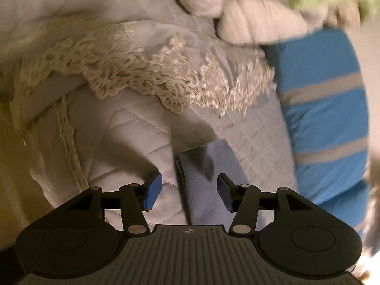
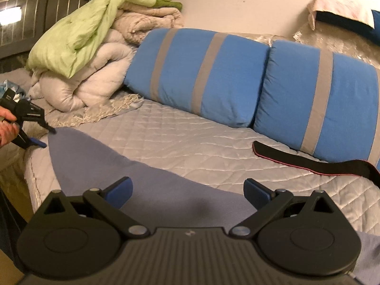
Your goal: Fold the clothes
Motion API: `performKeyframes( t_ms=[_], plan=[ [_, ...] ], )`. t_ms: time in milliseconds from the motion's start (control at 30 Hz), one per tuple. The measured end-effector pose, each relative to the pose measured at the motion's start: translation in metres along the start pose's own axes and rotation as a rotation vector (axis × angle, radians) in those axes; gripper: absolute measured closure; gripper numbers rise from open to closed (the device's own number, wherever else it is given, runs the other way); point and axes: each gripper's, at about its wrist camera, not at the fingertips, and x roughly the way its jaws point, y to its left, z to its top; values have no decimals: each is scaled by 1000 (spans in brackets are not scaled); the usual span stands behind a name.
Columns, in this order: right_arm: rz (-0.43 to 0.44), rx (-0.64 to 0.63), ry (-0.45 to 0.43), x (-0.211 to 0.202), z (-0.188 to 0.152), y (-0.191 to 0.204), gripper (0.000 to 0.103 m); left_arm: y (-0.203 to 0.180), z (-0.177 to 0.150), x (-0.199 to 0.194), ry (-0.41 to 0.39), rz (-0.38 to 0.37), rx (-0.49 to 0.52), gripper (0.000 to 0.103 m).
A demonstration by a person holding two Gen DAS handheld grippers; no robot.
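Note:
A blue-grey garment [image 2: 123, 166] lies flat on the quilted bed cover [image 2: 190, 137]. Its folded corner [image 1: 204, 173] shows in the left wrist view between the fingers of my left gripper [image 1: 188, 191], which is open just above it. In the right wrist view that same left gripper [image 2: 45, 137] sits at the garment's far left end, held by a hand [image 2: 7, 128]. My right gripper [image 2: 187, 193] is open wide over the near part of the garment, with nothing between its fingers.
Two blue pillows with grey stripes [image 2: 201, 76] lean along the wall. A black strap [image 2: 308, 163] lies before them. Bundled white and green duvets [image 2: 78, 54] pile up at the back left. A lace-edged cloth [image 1: 142, 71] lies beyond the left gripper.

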Motion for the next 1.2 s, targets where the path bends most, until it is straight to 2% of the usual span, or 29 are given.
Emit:
performKeyframes(
  t_ms=[100, 233, 367, 567, 667, 767, 900, 967, 1067, 1200],
  plan=[
    [9, -7, -2, -1, 0, 3, 0, 17, -5, 2, -38, -104, -117, 55],
    [18, -15, -3, -1, 0, 6, 0, 23, -6, 9, -62, -191, -137, 57],
    [32, -23, -2, -4, -3, 8, 0, 15, -9, 18, 6, -212, -88, 96],
    [11, -98, 36, -9, -15, 21, 0, -37, -13, -8, -71, -148, 164, 98],
    [9, -157, 62, -10, -25, 32, 0, -67, -18, -28, -111, -114, 326, 98],
    [24, -233, 77, -12, -36, 45, 0, -86, -20, -42, -126, -121, 396, 98],
    [-2, -417, 63, -16, -56, 75, 2, -97, -20, -49, -140, -158, 409, 98],
    [-45, -516, 60, -16, -68, 93, 5, -97, -20, -46, -138, -175, 404, 98],
    [-69, -552, 52, -15, -71, 102, 13, -96, -19, -42, -129, -193, 385, 98],
    [-93, -581, 41, -13, -72, 113, 18, -89, -14, -36, -105, -179, 329, 98]
  ],
)
